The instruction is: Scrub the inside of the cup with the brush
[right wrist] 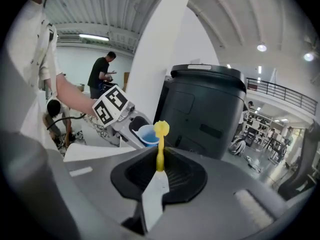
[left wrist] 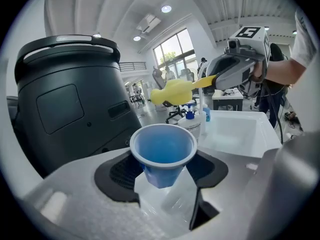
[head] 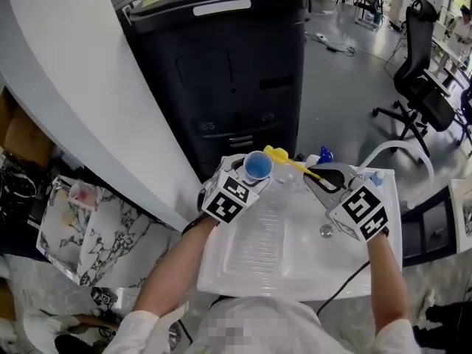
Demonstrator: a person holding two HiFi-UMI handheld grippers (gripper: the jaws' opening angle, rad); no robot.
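A small blue cup (head: 258,166) is held upright over the back of the white sink (head: 295,264), my left gripper (head: 253,174) shut on its lower body. In the left gripper view the cup (left wrist: 162,151) stands between the jaws with its mouth open and empty. My right gripper (head: 325,177) is shut on the handle of a yellow brush (head: 284,159). The brush head hangs just right of the cup's rim, outside it. In the right gripper view the brush (right wrist: 160,144) points away from me, toward the cup (right wrist: 147,134) beyond.
A tall black bin (head: 221,72) stands close behind the sink. A pump bottle with a blue top (head: 324,155) and a white faucet (head: 402,152) sit at the sink's back right. An office chair (head: 424,72) is farther off. A person (right wrist: 102,71) stands in the background.
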